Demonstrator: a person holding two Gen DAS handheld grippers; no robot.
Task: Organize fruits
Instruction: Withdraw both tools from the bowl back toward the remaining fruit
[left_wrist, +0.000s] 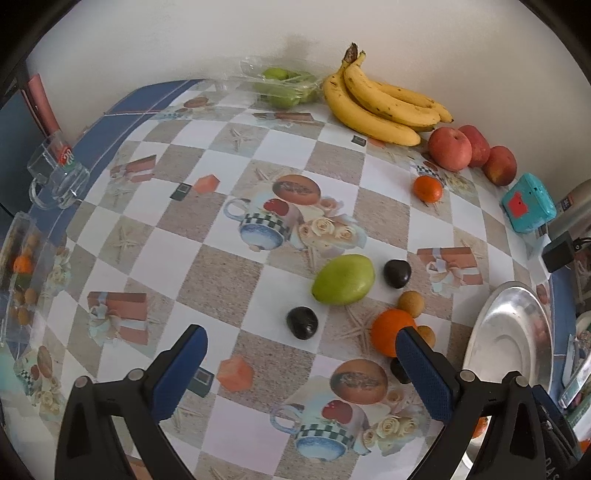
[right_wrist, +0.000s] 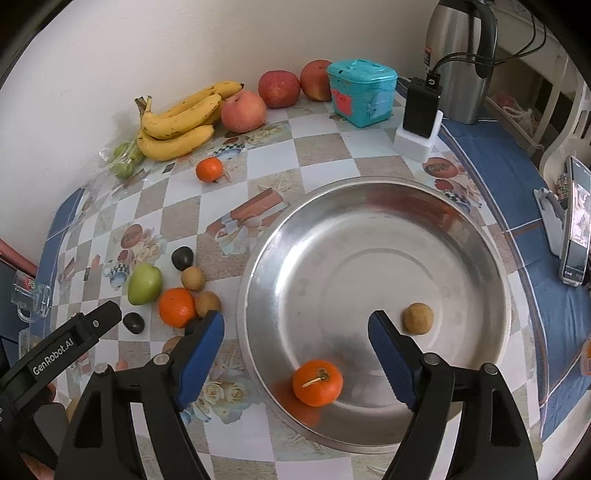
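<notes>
My right gripper (right_wrist: 295, 317) hangs open over the steel bowl (right_wrist: 369, 240), nothing between its blue pads. In the bowl lie an orange (right_wrist: 317, 382) and a small brown fruit (right_wrist: 418, 318). Left of the bowl sits a loose cluster: a green fruit (left_wrist: 343, 279), an orange (left_wrist: 391, 332), two dark fruits (left_wrist: 303, 323) (left_wrist: 397, 273) and small brown fruits (left_wrist: 410, 304). My left gripper (left_wrist: 300, 332) is wide open above this cluster. The nearer dark fruit lies on the table between its fingertips, untouched. Its right finger hides part of the orange.
Bananas (right_wrist: 177, 125), three apples (right_wrist: 243, 110) and a tangerine (right_wrist: 209, 169) lie by the back wall, beside a clear tray of green fruits (left_wrist: 284, 83). A teal box (right_wrist: 362, 92), charger (right_wrist: 421, 107), kettle (right_wrist: 458, 59) and phone stand (right_wrist: 576, 221) are right; a glass mug (left_wrist: 55, 177) left.
</notes>
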